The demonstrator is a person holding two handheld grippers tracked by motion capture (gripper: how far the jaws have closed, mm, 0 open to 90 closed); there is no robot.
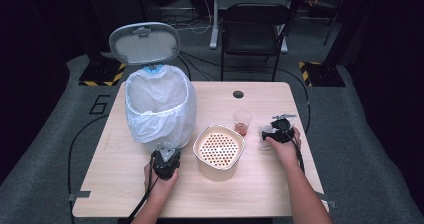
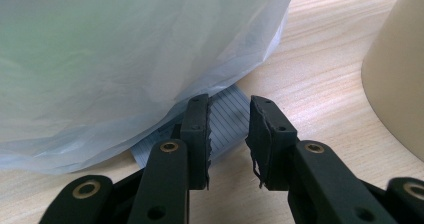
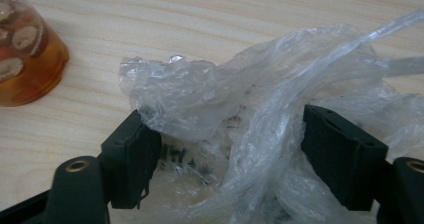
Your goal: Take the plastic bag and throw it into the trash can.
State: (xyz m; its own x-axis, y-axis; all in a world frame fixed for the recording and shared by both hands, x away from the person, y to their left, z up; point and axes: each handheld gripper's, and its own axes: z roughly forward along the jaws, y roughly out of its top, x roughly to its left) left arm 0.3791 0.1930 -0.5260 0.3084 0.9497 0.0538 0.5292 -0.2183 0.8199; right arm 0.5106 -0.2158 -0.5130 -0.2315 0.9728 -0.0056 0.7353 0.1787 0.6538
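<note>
My right gripper points down at a crumpled clear plastic wrap at the table's right side. In the right gripper view its jaws stand wide on either side of the plastic wrap, the right gripper open, with the film bunched between the pads. Left of the wrap a small clear cup holds amber liquid with round pieces. My left gripper rests at the foot of the bin's white bag. Seen close, the left gripper has a narrow gap with nothing in it, facing the bag.
A cream tub with a perforated insert stands mid-table between my hands, its wall at the right of the left gripper view. The cup is behind it. The bin's grey lid stands up. A black chair is beyond the table.
</note>
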